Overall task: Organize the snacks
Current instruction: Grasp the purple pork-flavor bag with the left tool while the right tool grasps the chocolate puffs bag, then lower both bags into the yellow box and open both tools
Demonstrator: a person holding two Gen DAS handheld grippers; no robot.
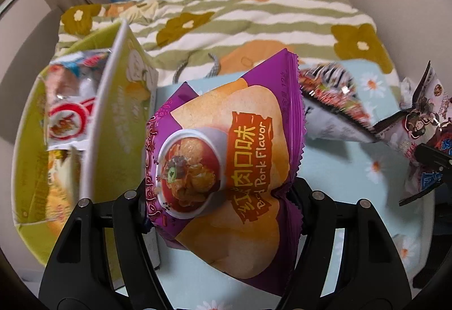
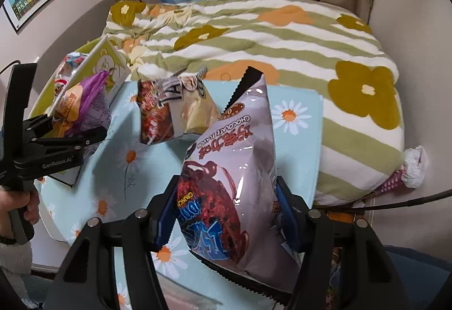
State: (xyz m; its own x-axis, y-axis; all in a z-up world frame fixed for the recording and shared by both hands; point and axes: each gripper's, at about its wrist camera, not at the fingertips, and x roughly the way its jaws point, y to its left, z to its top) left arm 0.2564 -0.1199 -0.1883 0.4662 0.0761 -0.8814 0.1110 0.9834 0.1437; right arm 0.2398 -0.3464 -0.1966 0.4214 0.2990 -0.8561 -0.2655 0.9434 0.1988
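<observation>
Left gripper (image 1: 220,191): my jaws are part-closed and pinching the purple chip bag (image 1: 226,140) across its lower middle, lifted clear of the pale blue daisy cushion (image 1: 339,174). The green box (image 1: 113,112) sits just left of it, flap up, with a red-and-white packet (image 1: 70,112) already inside.

Right gripper (image 2: 228,214): jaws pulled in tight on the pink chocolate-flakes bag (image 2: 240,168), gripped across the lower half, top seam pointing far and up. It looks raised off the cushion, though I can't confirm clearance under the bottom seam.

Still lying on the cushion, far-centre: a red-and-black snack pack (image 2: 152,118) with a cream packet (image 2: 195,109) overlapping it on the right. The striped floral blanket (image 2: 282,36) is behind.

Handling, my read:
- Both bags are air-puffed foil: very light, soft, no stiffness. The walls collapse under the pads, so the grip is on a cushion of air, not a solid.
- The film is glossy, so I expect slip if a bag swings. Keep the wrist steady.
- Contents are brittle (chips, flakes). More squeeze means crumbs or a popped seam.
- Better hold: the crimped seam edge or a corner, where the film is flat and doubled. A mid-body pinch works for a short carry.
- The purple bag bulges past the jaws on both sides; it'll likely need tilting to clear the box flap.
</observation>
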